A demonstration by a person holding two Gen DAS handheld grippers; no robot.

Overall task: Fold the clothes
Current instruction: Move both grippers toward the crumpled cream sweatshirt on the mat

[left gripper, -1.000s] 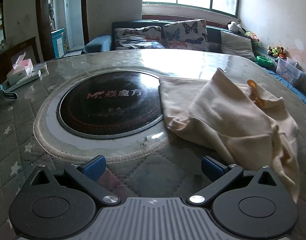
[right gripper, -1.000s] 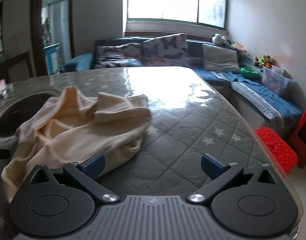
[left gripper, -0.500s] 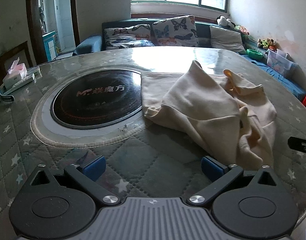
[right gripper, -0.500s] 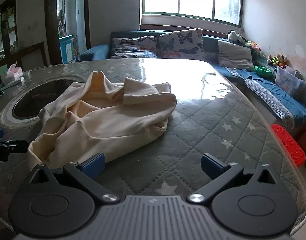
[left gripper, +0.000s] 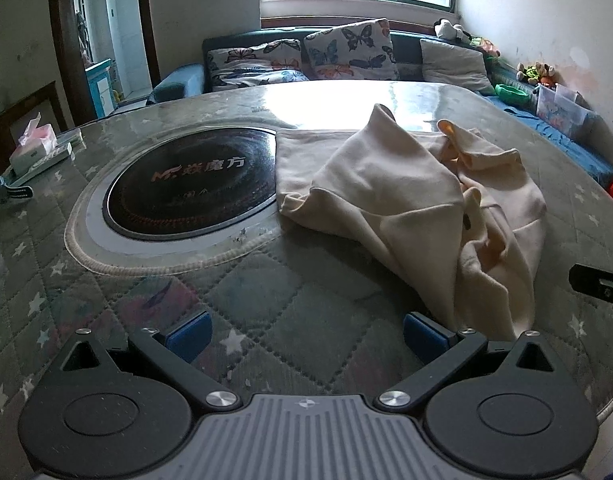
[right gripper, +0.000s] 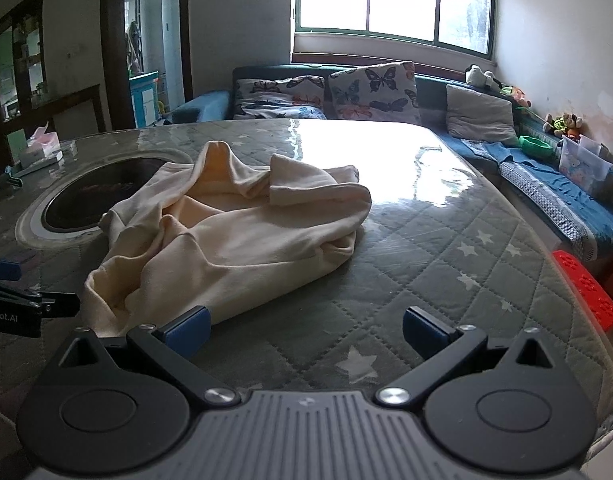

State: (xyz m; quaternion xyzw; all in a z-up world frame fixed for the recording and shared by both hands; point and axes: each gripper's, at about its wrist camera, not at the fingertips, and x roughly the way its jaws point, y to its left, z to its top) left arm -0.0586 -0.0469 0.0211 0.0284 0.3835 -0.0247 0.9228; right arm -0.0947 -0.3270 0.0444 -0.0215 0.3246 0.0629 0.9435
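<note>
A cream garment [left gripper: 410,208] lies crumpled in a heap on the quilted grey table cover [left gripper: 266,312]; it also shows in the right wrist view [right gripper: 234,240]. Its far left part lies flat over the edge of the black round hob [left gripper: 194,184]. My left gripper [left gripper: 306,332] is open and empty, just short of the garment's near hem, which lies by its right finger. My right gripper [right gripper: 306,330] is open and empty, its left finger beside the garment's near edge. Each gripper shows at the edge of the other's view.
A tissue box [left gripper: 34,148] and small items lie at the table's far left. A sofa with butterfly cushions [left gripper: 346,52] stands behind the table. A red stool [right gripper: 586,292] and a blue-covered bench [right gripper: 554,196] stand off the table's right edge.
Both grippers have drawn back from the garment and a little higher, so more of the table and the whole heap show. The garment has not moved. Both stay open.
</note>
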